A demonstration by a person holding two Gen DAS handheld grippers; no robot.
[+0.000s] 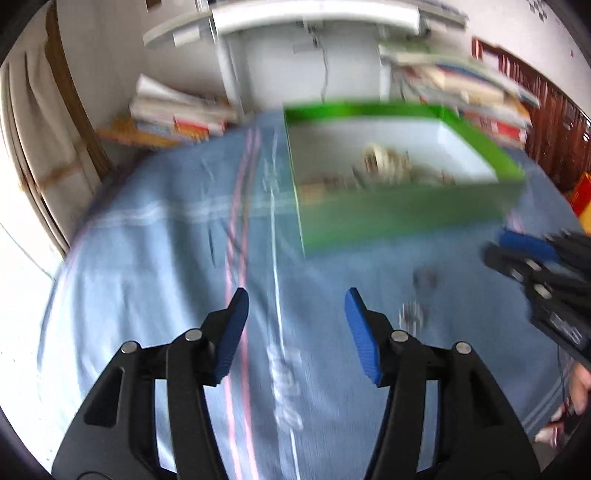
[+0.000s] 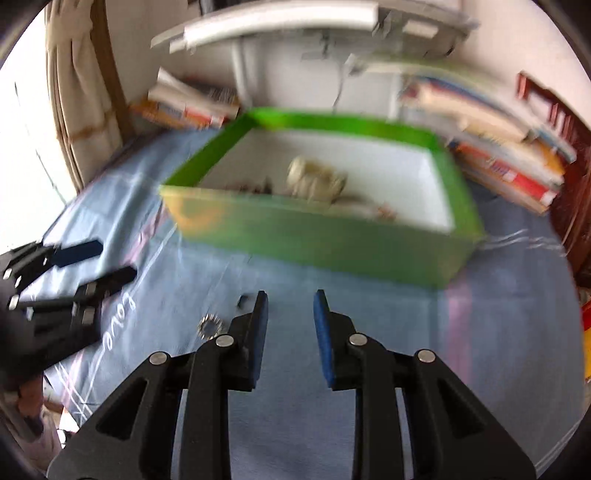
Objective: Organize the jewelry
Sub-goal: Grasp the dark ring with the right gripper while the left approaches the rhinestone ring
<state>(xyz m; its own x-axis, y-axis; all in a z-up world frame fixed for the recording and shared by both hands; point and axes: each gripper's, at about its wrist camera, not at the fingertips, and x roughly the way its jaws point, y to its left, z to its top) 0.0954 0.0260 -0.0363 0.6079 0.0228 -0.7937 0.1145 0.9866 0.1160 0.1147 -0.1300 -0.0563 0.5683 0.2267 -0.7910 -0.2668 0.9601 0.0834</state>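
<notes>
A green box with a white inside stands on a blue cloth and holds several blurred jewelry pieces, among them a pale beaded one. On the cloth in front of the box lie a small round sparkly piece and a small dark piece. My left gripper is open over bare cloth, nothing between its blue pads. My right gripper is open a little, nothing in it, just right of the round piece. Each gripper shows at the other view's edge.
Stacks of books and papers lie behind the box on both sides. A white desk or shelf stands at the back. A curtain hangs on the left, dark wooden furniture on the right. A hand shows at the right edge.
</notes>
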